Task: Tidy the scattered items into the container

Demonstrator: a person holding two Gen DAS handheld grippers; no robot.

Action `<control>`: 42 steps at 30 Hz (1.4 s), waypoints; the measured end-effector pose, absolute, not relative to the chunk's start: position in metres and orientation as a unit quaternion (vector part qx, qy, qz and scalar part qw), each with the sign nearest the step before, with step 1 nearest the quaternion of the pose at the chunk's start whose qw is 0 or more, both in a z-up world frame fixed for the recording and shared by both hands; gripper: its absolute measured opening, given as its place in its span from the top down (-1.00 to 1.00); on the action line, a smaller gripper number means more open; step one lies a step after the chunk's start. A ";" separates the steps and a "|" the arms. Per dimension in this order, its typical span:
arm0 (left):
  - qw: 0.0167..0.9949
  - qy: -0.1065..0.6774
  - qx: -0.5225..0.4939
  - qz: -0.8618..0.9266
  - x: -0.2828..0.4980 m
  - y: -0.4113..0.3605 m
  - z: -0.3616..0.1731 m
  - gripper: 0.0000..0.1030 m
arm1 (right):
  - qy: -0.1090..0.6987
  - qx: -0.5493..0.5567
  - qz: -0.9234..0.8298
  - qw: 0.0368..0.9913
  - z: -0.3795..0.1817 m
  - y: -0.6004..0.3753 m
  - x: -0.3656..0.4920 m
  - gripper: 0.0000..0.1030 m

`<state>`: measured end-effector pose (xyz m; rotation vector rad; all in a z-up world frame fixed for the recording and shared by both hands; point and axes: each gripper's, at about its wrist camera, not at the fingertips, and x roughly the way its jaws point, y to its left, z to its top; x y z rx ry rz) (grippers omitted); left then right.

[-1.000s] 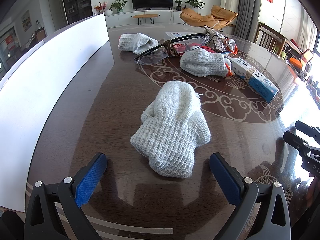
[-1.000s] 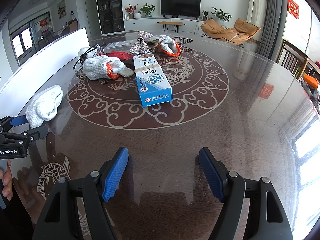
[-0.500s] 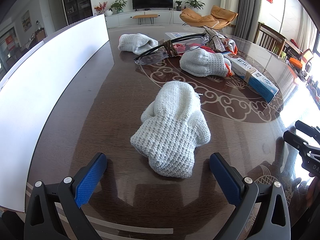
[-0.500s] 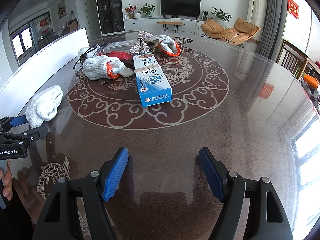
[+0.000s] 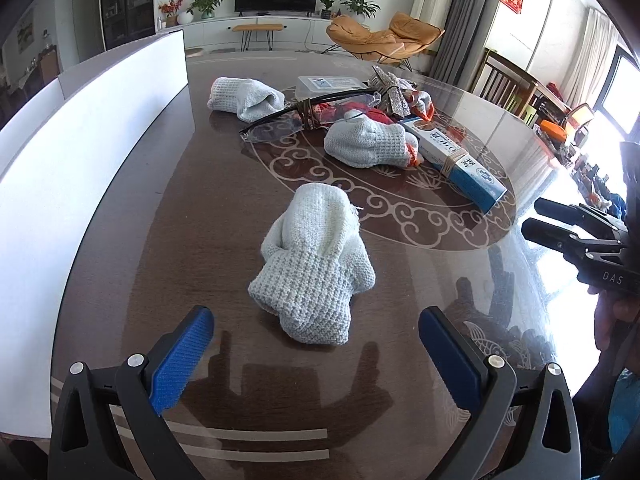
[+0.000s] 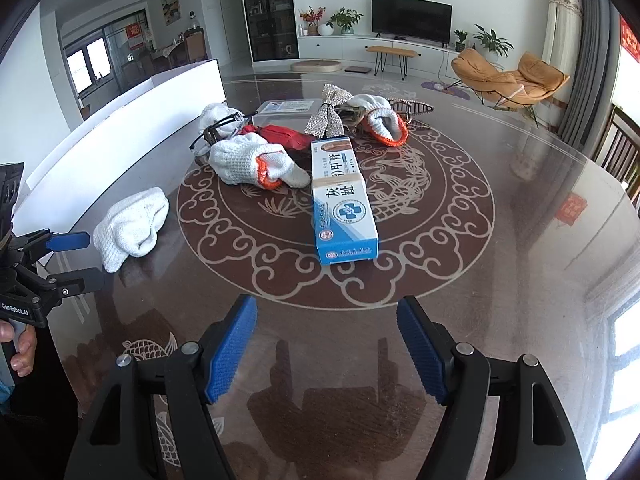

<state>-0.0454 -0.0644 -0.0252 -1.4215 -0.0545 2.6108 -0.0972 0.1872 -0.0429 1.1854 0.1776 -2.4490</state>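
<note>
The rolled white glove [image 5: 316,268] is lying on the table [image 5: 168,216] just ahead of the left gripper [image 5: 316,344], whose fingers are gaping wide and empty; the right gripper [image 6: 326,344] is likewise spread, empty, well short of the blue box [image 6: 344,204]. Pinching one loose knit fold could let the glove unroll and drop

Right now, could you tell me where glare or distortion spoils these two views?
Left wrist view: window glare washes out the table at its right edge; fisheye bends the white container wall. Right wrist view: reflections streak the right side; the blue box stays sharp.
</note>
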 end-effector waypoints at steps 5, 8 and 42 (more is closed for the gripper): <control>0.061 0.044 -0.484 0.872 -0.083 -0.041 -0.030 -1.00 | 0.090 0.426 -0.871 0.228 -0.029 0.167 -0.150 -0.44; 0.037 0.089 -0.509 0.856 -0.099 -0.029 -0.042 -1.00 | 0.116 0.447 -0.857 0.228 -0.040 0.151 -0.187 -0.44; -0.054 -0.128 -0.419 0.898 -0.066 -0.324 0.110 0.47 | -0.136 0.431 -0.775 0.441 0.080 -0.078 -0.161 0.15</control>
